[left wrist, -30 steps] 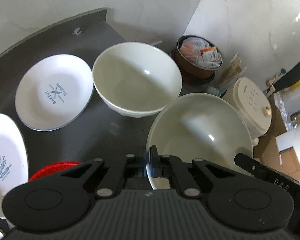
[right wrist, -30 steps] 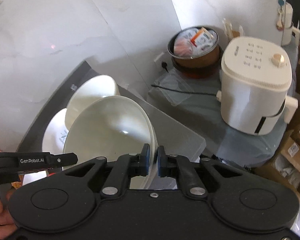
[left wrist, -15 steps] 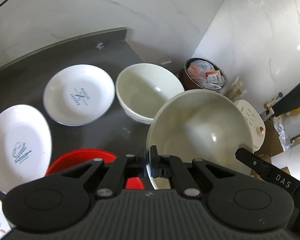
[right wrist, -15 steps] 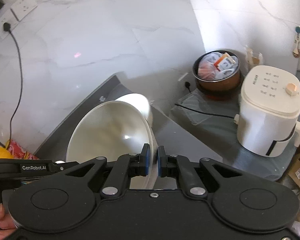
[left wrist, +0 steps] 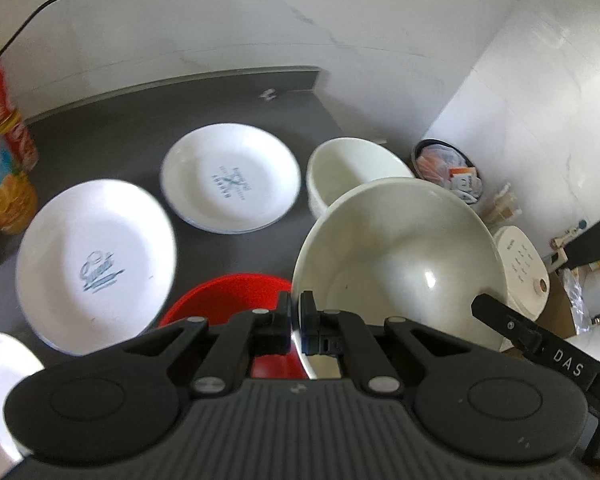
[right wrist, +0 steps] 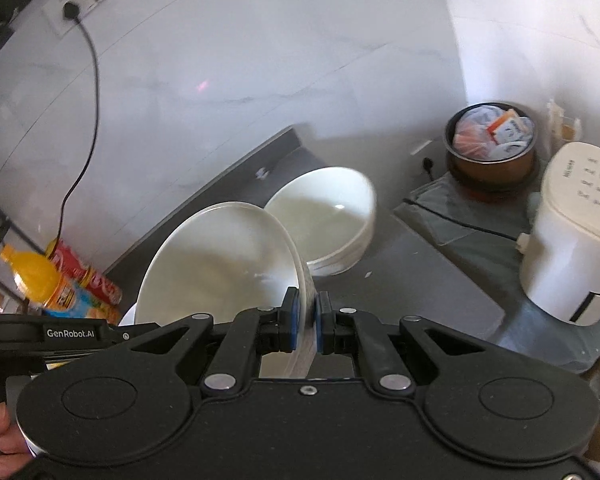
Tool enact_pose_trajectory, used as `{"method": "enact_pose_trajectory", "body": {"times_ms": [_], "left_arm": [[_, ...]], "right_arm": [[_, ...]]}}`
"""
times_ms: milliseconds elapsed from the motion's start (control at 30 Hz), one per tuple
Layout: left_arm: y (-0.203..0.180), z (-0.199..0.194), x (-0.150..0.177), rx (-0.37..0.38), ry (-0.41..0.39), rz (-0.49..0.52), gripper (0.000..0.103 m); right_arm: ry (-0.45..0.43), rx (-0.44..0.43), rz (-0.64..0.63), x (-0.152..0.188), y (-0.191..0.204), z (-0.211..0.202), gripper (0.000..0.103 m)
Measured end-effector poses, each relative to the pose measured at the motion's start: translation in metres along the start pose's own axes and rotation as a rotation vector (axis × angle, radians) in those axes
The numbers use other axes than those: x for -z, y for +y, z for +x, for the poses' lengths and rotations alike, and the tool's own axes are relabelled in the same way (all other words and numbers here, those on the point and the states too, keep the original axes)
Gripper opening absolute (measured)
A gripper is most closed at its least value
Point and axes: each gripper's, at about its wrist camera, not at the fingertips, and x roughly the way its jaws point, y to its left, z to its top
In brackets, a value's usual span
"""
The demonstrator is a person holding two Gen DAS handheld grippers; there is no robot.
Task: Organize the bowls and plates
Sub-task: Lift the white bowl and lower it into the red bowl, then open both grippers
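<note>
Both grippers pinch one cream bowl (left wrist: 396, 256): left gripper (left wrist: 296, 320) clamped on its near rim, right gripper (right wrist: 306, 322) clamped on the opposite rim, bowl held above the dark worktop (left wrist: 140, 132). At twelve o'clock sits a second bowl (left wrist: 348, 168); at ten, two printed plates (left wrist: 230, 178); a red bowl (left wrist: 228, 292) lies just below.

Both grippers (left wrist: 296, 322) (right wrist: 305, 326) clamped, side by side

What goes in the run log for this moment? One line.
left hand-held gripper: shut on cream bowl rim | right hand-held gripper: shut on opposite rim | bowl: held above counter | second bowl: on counter
</note>
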Motion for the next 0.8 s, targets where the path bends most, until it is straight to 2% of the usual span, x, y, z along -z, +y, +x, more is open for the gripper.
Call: {"method": "enact_pose_trajectory", "body": {"times_ms": [333, 800], "left_arm": [[0.032, -0.005, 0.011, -0.051, -0.001, -0.069, 0.003], [0.061, 0.007, 0.023, -0.1, 0.058, -0.14, 0.003]], "right_arm": [[0.058, -0.055, -0.063, 0.007, 0.025, 0.016, 0.009], [0.179, -0.058, -0.185, 0.021, 0.048, 0.035, 0.01]]}}
